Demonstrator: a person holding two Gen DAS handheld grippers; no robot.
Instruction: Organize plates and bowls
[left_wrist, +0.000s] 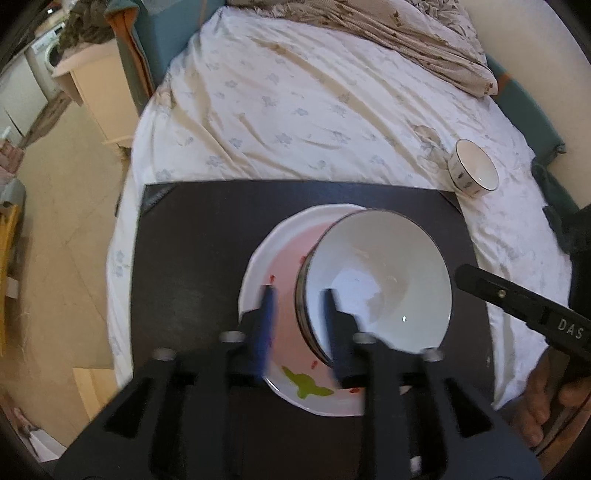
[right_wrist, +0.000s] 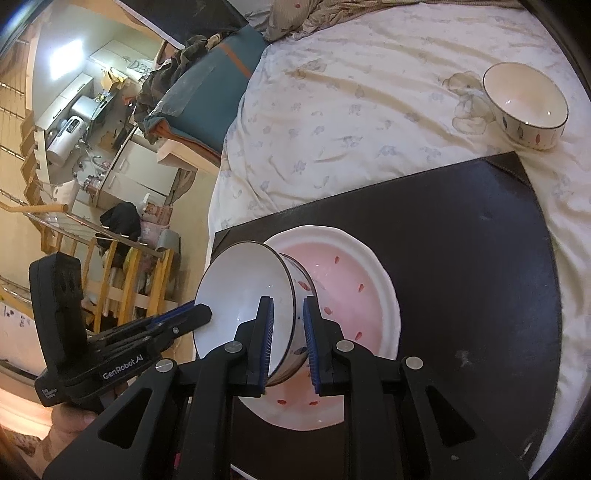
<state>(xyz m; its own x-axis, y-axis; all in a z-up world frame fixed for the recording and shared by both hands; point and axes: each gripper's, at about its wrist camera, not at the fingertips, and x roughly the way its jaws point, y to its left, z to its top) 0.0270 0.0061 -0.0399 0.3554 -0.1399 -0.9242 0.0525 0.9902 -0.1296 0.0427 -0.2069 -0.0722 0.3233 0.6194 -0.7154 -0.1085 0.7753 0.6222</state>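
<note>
A large white bowl with a dark rim is held tilted over a pink-and-white plate that lies on a dark board. My left gripper straddles the bowl's near rim, one finger inside and one outside, and looks shut on it. In the right wrist view my right gripper straddles the same bowl's rim above the plate, with a narrow gap at the pads. A smaller patterned bowl stands on the bed sheet beyond the board; it also shows in the right wrist view.
The dark board lies on a bed with a white flowered sheet. A crumpled blanket lies at the far end. A nightstand and floor are at the left. A wooden rack stands beside the bed.
</note>
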